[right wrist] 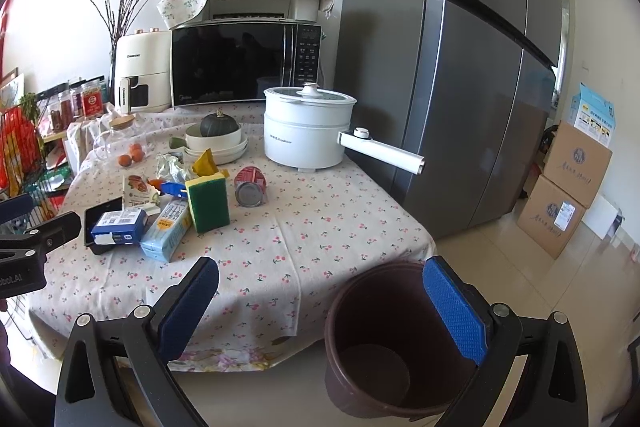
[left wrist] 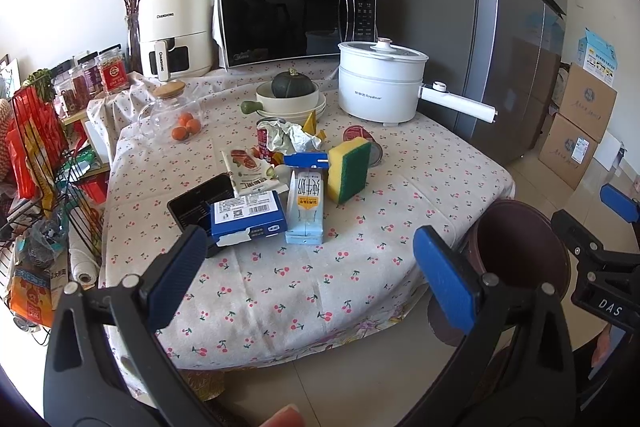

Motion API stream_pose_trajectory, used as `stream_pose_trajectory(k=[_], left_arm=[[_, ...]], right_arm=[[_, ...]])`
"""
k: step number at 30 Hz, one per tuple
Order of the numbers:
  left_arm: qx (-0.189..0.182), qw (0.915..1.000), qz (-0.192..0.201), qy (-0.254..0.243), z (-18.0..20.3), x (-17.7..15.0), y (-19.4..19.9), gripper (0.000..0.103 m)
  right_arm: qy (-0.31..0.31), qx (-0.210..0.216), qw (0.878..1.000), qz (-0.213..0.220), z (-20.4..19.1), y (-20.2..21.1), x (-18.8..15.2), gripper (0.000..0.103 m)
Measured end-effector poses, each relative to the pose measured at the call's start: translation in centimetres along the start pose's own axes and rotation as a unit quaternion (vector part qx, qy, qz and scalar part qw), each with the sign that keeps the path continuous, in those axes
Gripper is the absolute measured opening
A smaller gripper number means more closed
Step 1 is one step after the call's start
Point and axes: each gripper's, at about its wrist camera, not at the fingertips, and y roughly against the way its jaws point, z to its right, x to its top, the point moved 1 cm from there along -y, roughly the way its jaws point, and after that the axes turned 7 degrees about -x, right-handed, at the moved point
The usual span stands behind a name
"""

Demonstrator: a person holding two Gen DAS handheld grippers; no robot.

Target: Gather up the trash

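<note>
Kitchen clutter fills the left wrist view: a desk (left wrist: pixel 304 291) under a cherry-print cloth carries a microwave (left wrist: pixel 296 19), an air fryer (left wrist: pixel 176 27) and a white electric pot (left wrist: pixel 380 83) along its far side, with a grey fridge (left wrist: pixel 516 27) standing to the right. Near the middle of the cloth lies the trash: a blue box (left wrist: pixel 250 217) resting on a black tray (left wrist: pixel 200 203), a pale blue milk carton (left wrist: pixel 306 207) just beside it, a snack packet (left wrist: pixel 250 171) behind, crumpled foil (left wrist: pixel 292 137) against a red can (left wrist: pixel 265 141), and a second can (left wrist: pixel 362 143) tipped on its side behind a yellow-and-green sponge (left wrist: pixel 348 169) standing on edge. The left gripper (left wrist: pixel 316 279) hangs over the near edge of the desk, its jaws wide apart and holding nothing. A brown bin (left wrist: pixel 520 247) stands on the floor past the desk's right corner, with the right gripper (left wrist: pixel 618 211) partly visible beyond it. From the right wrist view, the right gripper (right wrist: pixel 320 307) is likewise spread wide and empty, over the floor by the desk's corner; the brown bin (right wrist: pixel 360 359) sits directly below it, open and with nothing visible inside. The blue box (right wrist: pixel 118 225), milk carton (right wrist: pixel 166 231), sponge (right wrist: pixel 209 203) and tipped can (right wrist: pixel 250 187) lie on the cloth to the left, and the left gripper (right wrist: pixel 24 223) shows at the left edge.
</note>
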Motion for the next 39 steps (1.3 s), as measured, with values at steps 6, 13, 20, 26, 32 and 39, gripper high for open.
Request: stream_pose_trajectory(k=[6, 13, 20, 26, 32, 39], left_arm=[[0.002, 1.0, -0.001, 0.0, -0.15, -0.13, 0.01, 0.102], [0.002, 1.0, -0.004, 0.0, -0.17, 0.09, 0.07, 0.102], [0.002, 1.0, -0.006, 0.001, -0.17, -0.03, -0.01, 0.102], [0.002, 1.0, -0.007, 0.002, -0.31, -0.19, 0.11, 0.102], [0.002, 1.0, -0.007, 0.001, -0.3, -0.17, 0.08, 0.102], [0.002, 1.0, -0.005, 0.002, -0.29, -0.18, 0.17, 0.102]], right_arm=[[-0.004, 0.002, 1.0, 0.0, 0.27, 0.04, 0.01, 0.103], [-0.006, 0.0, 1.0, 0.0, 0.48, 0.08, 0.09, 0.103], [-0.007, 0.001, 1.0, 0.0, 0.56, 0.07, 0.11, 0.103], [-0.009, 0.002, 1.0, 0.0, 0.64, -0.01, 0.1, 0.103], [-0.01, 0.001, 1.0, 0.001, 0.69, -0.01, 0.08, 0.103], [-0.01, 0.001, 1.0, 0.001, 0.66, -0.04, 0.05, 0.103]])
